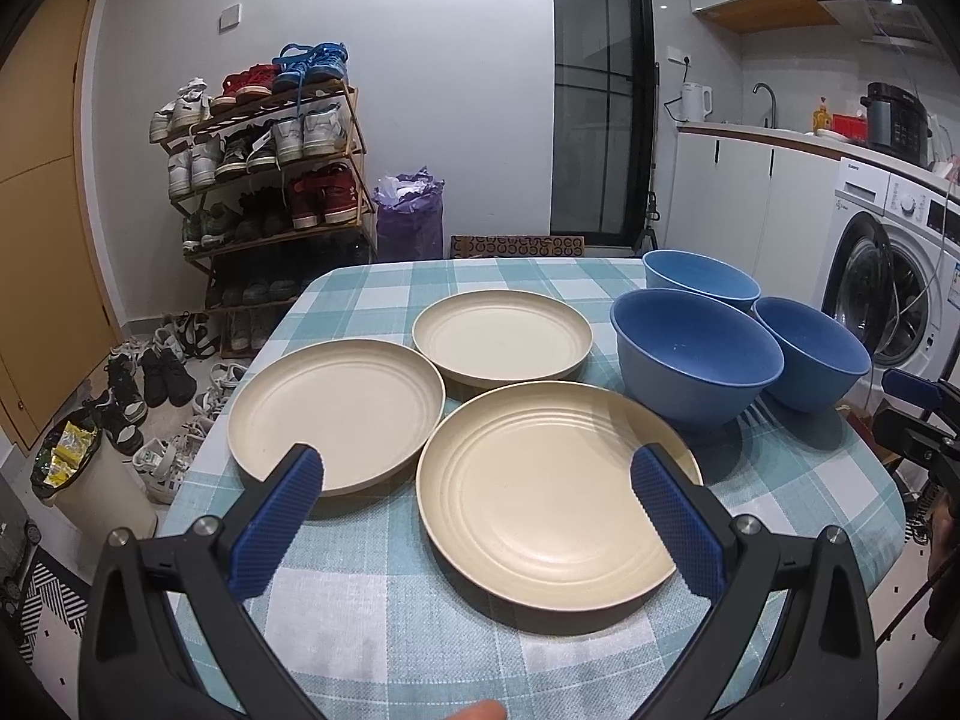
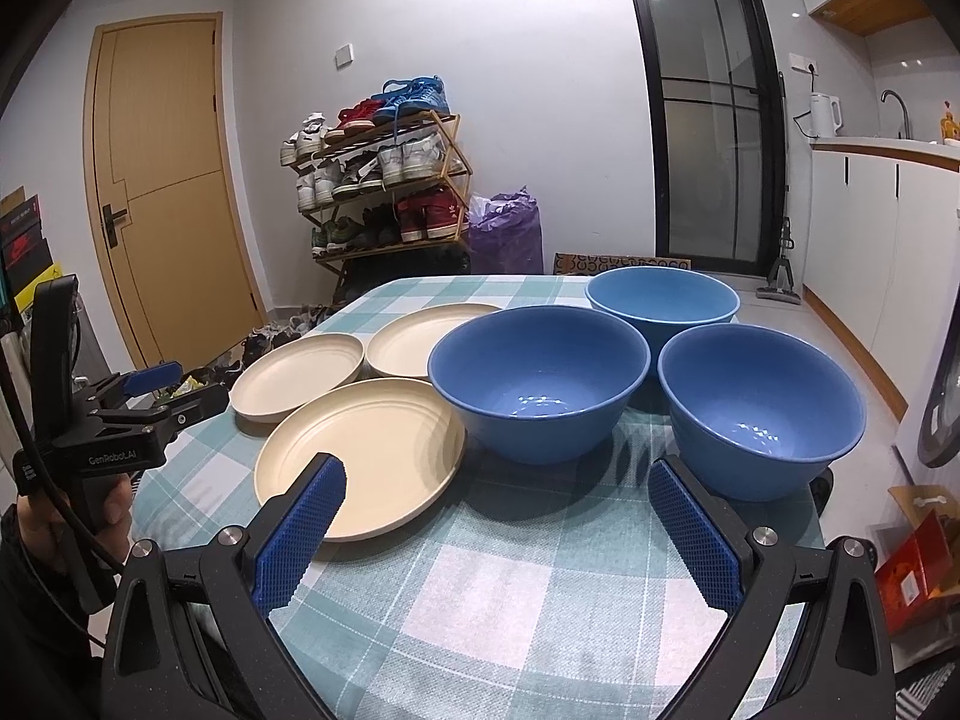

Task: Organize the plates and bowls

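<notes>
Left claw (image 1: 477, 474) wide open and empty above nearest plate (image 1: 558, 492), right claw (image 2: 498, 492) wide open, empty, before bowls (image 2: 540, 384)

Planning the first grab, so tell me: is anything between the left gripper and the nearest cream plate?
Nothing visible is. The left gripper hangs open over the near cream plate, with only checked tablecloth below. The other plates and the blue bowls stand behind or beside it.
</notes>
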A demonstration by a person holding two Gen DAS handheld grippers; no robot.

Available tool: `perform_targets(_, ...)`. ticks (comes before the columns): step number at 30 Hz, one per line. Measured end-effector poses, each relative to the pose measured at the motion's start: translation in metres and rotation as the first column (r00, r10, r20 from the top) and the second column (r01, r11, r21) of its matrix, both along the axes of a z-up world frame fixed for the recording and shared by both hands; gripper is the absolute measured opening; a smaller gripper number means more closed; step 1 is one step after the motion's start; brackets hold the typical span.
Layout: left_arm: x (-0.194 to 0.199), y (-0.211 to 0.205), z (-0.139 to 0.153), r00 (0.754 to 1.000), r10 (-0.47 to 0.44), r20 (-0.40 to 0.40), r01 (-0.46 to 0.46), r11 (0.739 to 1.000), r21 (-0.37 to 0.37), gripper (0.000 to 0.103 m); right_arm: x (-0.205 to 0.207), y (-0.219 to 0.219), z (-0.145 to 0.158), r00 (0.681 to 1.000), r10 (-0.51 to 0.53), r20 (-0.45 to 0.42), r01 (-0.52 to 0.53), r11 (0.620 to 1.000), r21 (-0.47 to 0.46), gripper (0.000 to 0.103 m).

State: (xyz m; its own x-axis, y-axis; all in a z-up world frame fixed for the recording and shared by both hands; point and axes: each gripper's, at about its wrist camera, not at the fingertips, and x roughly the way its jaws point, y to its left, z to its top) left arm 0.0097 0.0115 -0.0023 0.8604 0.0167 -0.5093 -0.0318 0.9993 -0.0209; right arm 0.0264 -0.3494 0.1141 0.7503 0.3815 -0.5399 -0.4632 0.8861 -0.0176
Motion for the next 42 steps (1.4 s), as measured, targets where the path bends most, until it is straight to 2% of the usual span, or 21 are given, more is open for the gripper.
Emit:
perform_targets(12, 0.003, 0.001, 0.000, 1.000, 0.002, 0.002, -0.002, 1.000, 0.001, 0.103, 0.005, -0.005, -0.002, 1.000, -0.011, -0.002, 0.011, 1.000, 0.001, 0.103)
perform_targets(22, 0.001, -0.006, 0.002, 1.000, 0.022, 0.016, -0.023, 0.998, 0.061, 0.103, 0.001, -0.009, 0.005, 1.000, -0.011, 0.016, 0.011, 1.000, -0.026, 0.103)
perform_targets(29, 0.005, -0.012, 0.008, 1.000, 0.013, 0.013, -0.013, 0.999, 0.038, 0.103, 0.008, -0.002, 0.012, 1.000, -0.001, 0.009, 0.001, 0.998, -0.062, 0.103)
perform_targets(37, 0.010, -0.019, 0.018, 1.000, -0.023, 0.018, 0.022, 0.999, 0.027, 0.103, 0.023, 0.012, 0.025, 1.000, 0.014, 0.002, -0.014, 0.998, -0.059, 0.103)
perform_targets(42, 0.018, -0.011, 0.022, 1.000, -0.012, 0.009, 0.012, 1.000, 0.000, 0.103, 0.035, 0.023, 0.035, 1.000, 0.031, -0.003, -0.031, 0.998, -0.056, 0.103)
